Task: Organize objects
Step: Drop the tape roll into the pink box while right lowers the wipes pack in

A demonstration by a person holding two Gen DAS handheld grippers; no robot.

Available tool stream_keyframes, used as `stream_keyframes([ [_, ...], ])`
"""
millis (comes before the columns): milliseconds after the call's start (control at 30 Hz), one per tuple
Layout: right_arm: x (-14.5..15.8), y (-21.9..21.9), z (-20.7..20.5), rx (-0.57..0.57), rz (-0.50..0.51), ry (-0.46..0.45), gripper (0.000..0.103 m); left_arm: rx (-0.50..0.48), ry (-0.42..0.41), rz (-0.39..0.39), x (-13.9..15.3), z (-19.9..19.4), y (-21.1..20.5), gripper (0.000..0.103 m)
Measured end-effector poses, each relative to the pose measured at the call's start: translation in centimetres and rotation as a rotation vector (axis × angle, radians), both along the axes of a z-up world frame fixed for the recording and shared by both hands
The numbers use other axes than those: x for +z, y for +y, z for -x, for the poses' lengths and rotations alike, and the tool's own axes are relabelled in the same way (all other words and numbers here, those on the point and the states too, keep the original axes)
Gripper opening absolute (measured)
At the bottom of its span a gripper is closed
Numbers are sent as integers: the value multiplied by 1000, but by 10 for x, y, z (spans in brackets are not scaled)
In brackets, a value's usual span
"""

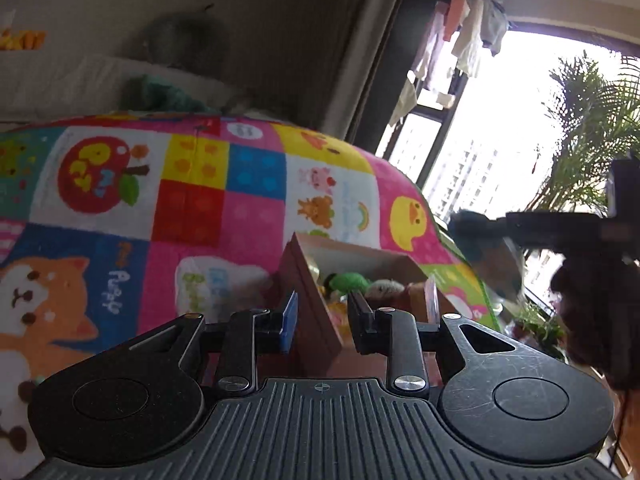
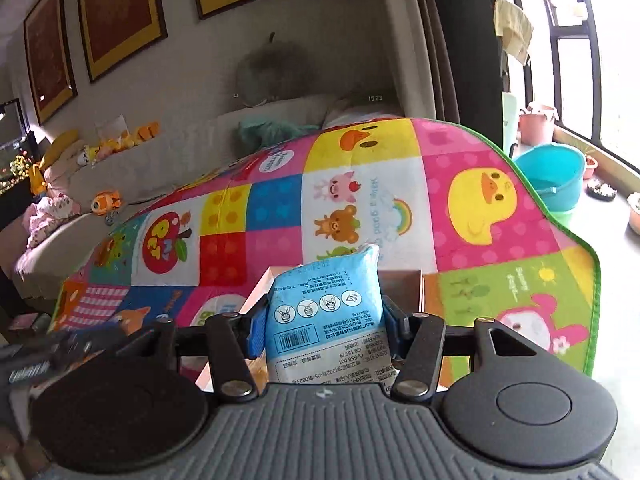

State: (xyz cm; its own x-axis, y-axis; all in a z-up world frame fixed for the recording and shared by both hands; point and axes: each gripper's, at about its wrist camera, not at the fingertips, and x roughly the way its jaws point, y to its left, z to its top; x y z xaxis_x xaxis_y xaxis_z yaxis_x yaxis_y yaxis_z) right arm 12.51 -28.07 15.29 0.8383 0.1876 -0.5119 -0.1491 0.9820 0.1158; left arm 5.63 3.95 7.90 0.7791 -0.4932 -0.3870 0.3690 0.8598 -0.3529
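A blue-and-white packet [image 2: 326, 320], printed with small pictograms and a barcode, stands upright between the blue pads of the right gripper [image 2: 326, 326], which is clamped on its sides, above the open cardboard box [image 2: 400, 284] on a patchwork play mat [image 2: 480, 200]. The left gripper [image 1: 322, 316] sits narrowly parted astride the box's near wall [image 1: 310, 304], its pads apparently pinching the cardboard to steady it, though contact is hard to confirm. Inside the box lie a green plush toy [image 1: 346, 280], a pale round item and some yellow pieces, leaving limited room.

The likeliest trouble, judging from here: the soft packet is held only by its flanks and could slip or sag out of the pads before it is over the opening, or catch on the box rim and tip the light carton. A release too far to one side could drop it onto the mat. The toys already inside could keep it from settling flat.

Around the scene, a sofa [image 2: 100, 184] strewn with plush toys lines the wall beneath framed pictures [image 2: 120, 20], a teal basin [image 2: 556, 176] sits by the window, and laundry and a palm [image 1: 592, 120] hang at the balcony
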Motion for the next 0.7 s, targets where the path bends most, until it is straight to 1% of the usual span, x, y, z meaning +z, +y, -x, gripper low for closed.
stream_keyframes([
  [67, -6, 16, -31, -23, 155, -41, 54, -5, 16, 14, -16, 13, 7, 31],
  [133, -20, 27, -61, -37, 307, -48, 54, -12, 13, 30, -34, 24, 12, 31],
  [167, -31, 30, -78, -47, 359, -23, 54, -12, 13, 46, -42, 28, 15, 31],
  [233, -53, 29, -102, -61, 387, 63, 54, -15, 28, 82, -56, 29, 19, 30],
  [267, -63, 28, -110, -81, 368, 111, 54, -20, 36, 106, -62, 28, 20, 30],
  [300, -73, 24, -116, -103, 312, 171, 54, -25, 40, 125, -67, 27, 22, 30],
  [333, -77, 19, -118, -109, 236, 209, 54, -27, 40, 139, -71, 25, 23, 30],
  [367, -80, 16, -115, -112, 155, 231, 55, -28, 43, 153, -73, 23, 24, 30],
  [400, -80, 16, -110, -111, 111, 235, 56, -30, 53, 174, -75, 22, 26, 30],
  [433, -78, 16, -108, -95, 92, 240, 56, -32, 57, 198, -75, 21, 29, 30],
  [500, -78, 11, -110, -49, -1, 289, 56, -31, 61, 223, -77, 20, 32, 30],
  [567, -79, 7, -115, -66, -2, 311, 57, -31, 71, 218, -78, 19, 31, 30],
  [633, -77, 4, -115, -91, 2, 311, 66, -32, 65, 214, -77, 20, 30, 30],
  [667, -73, 0, -111, -96, -13, 293, 72, -31, 61, 213, -77, 21, 30, 30],
  [700, -68, -4, -106, -95, -29, 270, 73, -30, 60, 212, -77, 21, 30, 30],
])
